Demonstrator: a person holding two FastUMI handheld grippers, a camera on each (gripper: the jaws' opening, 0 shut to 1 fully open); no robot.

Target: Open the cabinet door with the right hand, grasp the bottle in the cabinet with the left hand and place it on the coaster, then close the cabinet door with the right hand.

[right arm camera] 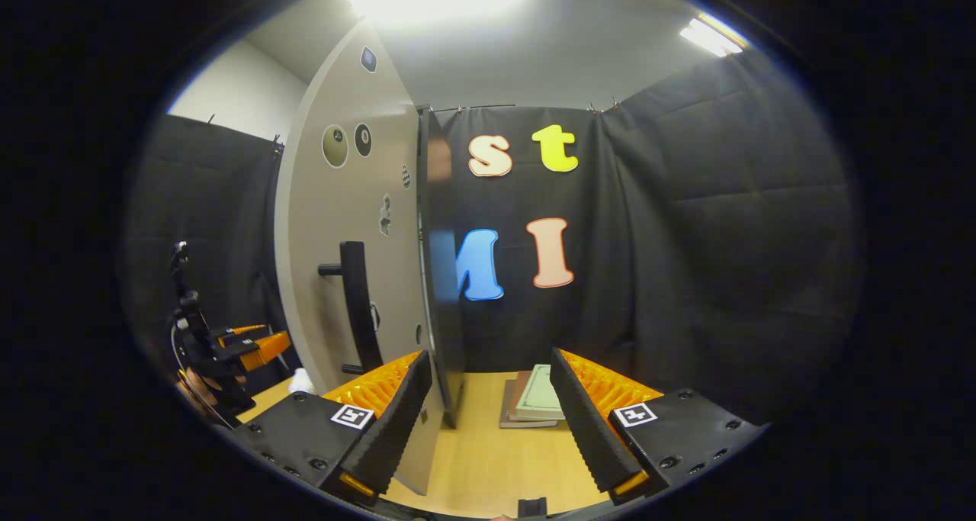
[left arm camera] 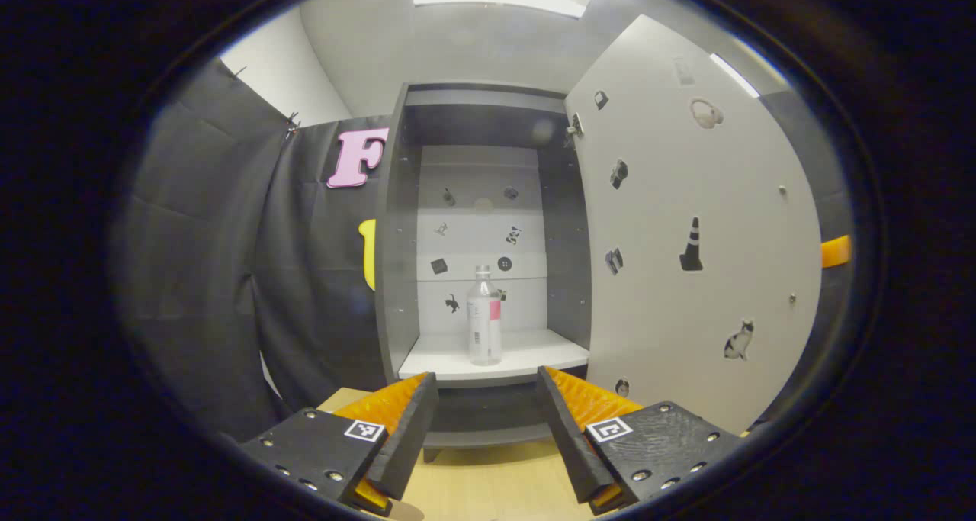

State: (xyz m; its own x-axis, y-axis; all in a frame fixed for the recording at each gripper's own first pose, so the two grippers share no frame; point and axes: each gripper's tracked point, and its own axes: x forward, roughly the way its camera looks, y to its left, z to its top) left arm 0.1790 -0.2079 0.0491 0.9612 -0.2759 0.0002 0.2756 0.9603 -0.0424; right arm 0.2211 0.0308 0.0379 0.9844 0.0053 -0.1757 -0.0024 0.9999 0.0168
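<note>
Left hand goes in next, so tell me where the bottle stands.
In the left gripper view the bottle stands upright on the cabinet's white shelf, near its middle, straight ahead between the open fingers, left of the open door.

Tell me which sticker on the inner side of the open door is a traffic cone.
The middle sticker on the door: tall, pointed, striped; the others are rounder shapes.

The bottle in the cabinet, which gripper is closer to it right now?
Left. The left gripper faces the bottle on the shelf, open, short of it. The right gripper is out by the open door's edge.
</note>
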